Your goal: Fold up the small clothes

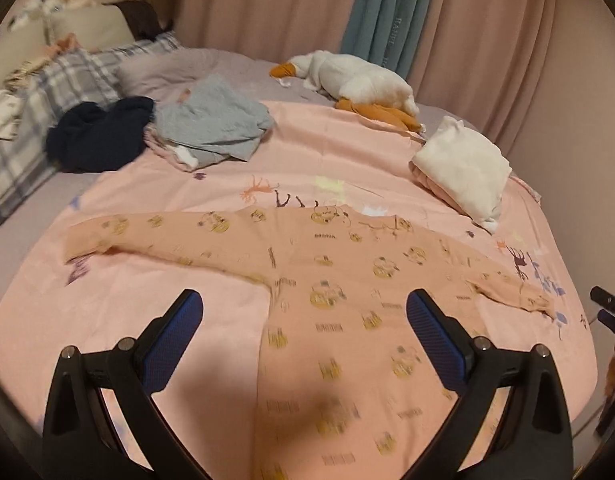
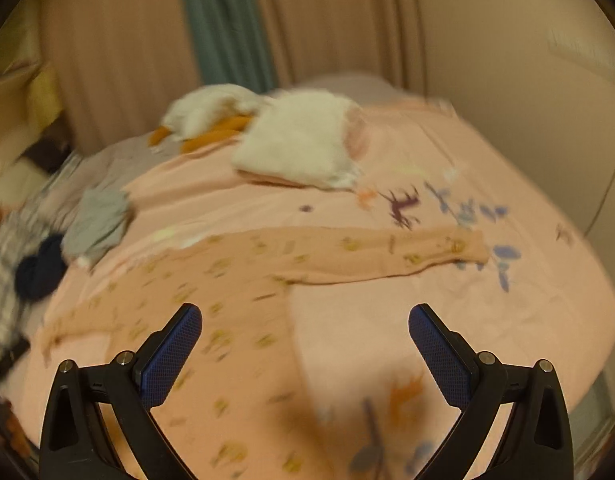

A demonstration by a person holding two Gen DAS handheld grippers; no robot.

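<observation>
On the bed, a peach printed top lies spread flat, both sleeves out, unfolded. Left tool and right tool hover above it, jaws spread wide and empty. Folding seems about to begin; next probably calls for pinching a sleeve.

The peach long-sleeved top with yellow cartoon prints, spread flat on the pink bedsheet, carries small dark block words scattered over it; the one toward twelve o'clock near the collar seems to read "BANANA", though blur leaves it uncertain. The teal curtain strip at one o'clock bears vertical woven lettering, too faint to read. The right wrist view is too blurred for any text.
</observation>
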